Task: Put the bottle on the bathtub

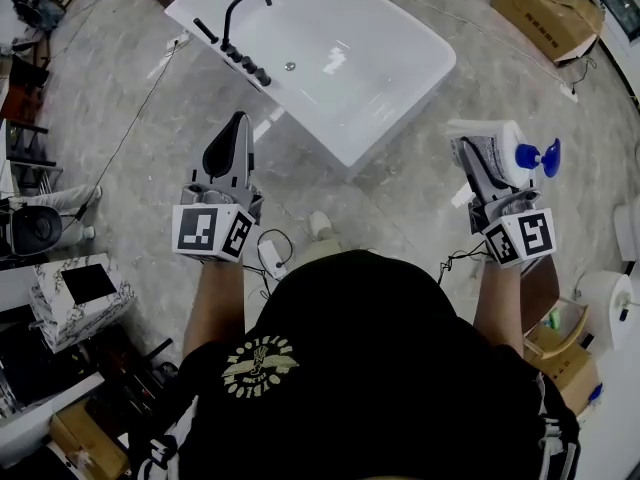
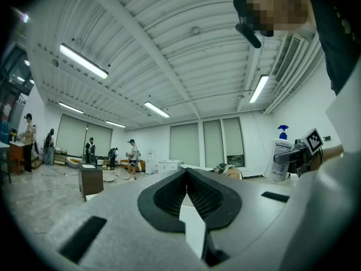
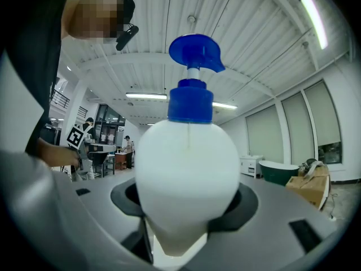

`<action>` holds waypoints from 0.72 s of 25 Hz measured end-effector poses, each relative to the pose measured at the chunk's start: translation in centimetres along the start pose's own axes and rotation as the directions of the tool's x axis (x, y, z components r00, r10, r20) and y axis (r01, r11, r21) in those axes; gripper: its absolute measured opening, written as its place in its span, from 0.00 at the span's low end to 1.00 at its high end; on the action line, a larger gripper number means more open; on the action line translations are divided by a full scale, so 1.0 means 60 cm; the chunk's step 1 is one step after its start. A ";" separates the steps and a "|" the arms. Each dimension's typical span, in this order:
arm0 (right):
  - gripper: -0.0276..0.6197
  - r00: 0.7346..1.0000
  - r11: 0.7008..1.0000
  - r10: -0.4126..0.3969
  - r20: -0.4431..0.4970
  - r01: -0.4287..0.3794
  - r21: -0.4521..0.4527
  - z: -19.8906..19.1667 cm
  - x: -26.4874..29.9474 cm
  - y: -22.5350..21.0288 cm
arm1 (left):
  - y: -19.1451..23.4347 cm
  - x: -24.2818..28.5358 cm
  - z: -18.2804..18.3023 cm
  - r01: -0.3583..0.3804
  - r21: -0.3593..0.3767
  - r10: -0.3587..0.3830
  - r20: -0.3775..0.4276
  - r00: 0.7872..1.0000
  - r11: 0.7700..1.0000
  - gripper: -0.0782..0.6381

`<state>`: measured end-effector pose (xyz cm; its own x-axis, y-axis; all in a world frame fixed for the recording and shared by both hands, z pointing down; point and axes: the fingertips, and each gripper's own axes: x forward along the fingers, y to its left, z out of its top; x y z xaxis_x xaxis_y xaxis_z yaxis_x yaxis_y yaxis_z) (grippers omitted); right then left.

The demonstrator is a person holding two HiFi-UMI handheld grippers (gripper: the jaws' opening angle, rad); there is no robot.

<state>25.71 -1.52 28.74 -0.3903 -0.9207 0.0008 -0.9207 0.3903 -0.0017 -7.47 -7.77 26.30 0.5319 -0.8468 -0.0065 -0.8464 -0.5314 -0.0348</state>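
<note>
A white bathtub [image 1: 330, 78] with a black faucet [image 1: 243, 13] stands on the floor ahead. My right gripper [image 1: 478, 158] is shut on a white pump bottle [image 1: 510, 153] with a blue pump head [image 1: 545, 156], held in the air right of the tub. In the right gripper view the bottle [image 3: 188, 174] fills the jaws, pump [image 3: 194, 55] pointing up. My left gripper [image 1: 235, 143] hangs shut and empty just in front of the tub's near left side; its pads [image 2: 186, 199] meet. The bottle [image 2: 280, 160] also shows at the right of the left gripper view.
A cardboard box [image 1: 545, 8] lies at the back right. Cables run over the grey floor [image 1: 130, 138]. A marbled box [image 1: 80, 298] and clutter sit at the left. Several people [image 2: 132, 157] stand far off across the room. A dark green tub [image 3: 276, 171] shows far right.
</note>
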 end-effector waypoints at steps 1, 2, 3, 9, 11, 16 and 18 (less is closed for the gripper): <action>0.45 1.000 1.000 0.000 0.002 0.000 0.000 0.001 0.010 0.001 | 0.009 0.005 0.000 0.000 0.001 0.000 0.000 1.000 1.000 0.12; 0.45 1.000 1.000 0.000 0.004 0.000 0.000 0.002 0.019 0.002 | 0.018 0.009 0.001 -0.001 0.002 0.001 -0.001 1.000 1.000 0.12; 0.45 1.000 1.000 0.000 0.006 0.000 0.000 0.003 0.030 0.003 | 0.026 0.013 0.002 -0.001 0.003 0.001 0.000 1.000 1.000 0.12; 0.45 1.000 1.000 -0.001 0.014 0.001 -0.007 0.013 0.086 0.019 | 0.084 0.031 0.006 -0.002 0.009 0.002 0.006 1.000 1.000 0.12; 0.45 1.000 1.000 -0.004 0.016 0.004 -0.008 0.015 0.101 0.025 | 0.104 0.033 0.009 -0.006 0.008 0.006 0.011 1.000 1.000 0.12; 0.45 1.000 1.000 -0.009 0.018 0.010 -0.012 0.020 0.152 0.047 | 0.163 0.036 0.014 -0.010 0.018 0.010 0.027 1.000 1.000 0.12; 0.45 1.000 1.000 -0.004 0.017 0.004 -0.024 0.026 0.173 0.065 | 0.192 0.034 0.010 -0.016 0.011 0.016 0.028 0.999 1.000 0.12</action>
<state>18.07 -9.59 27.20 -0.3866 -0.9221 -0.0164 -0.9221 0.3862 0.0227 -16.10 -15.61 25.25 0.5191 -0.8540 -0.0353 -0.8545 -0.5175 -0.0459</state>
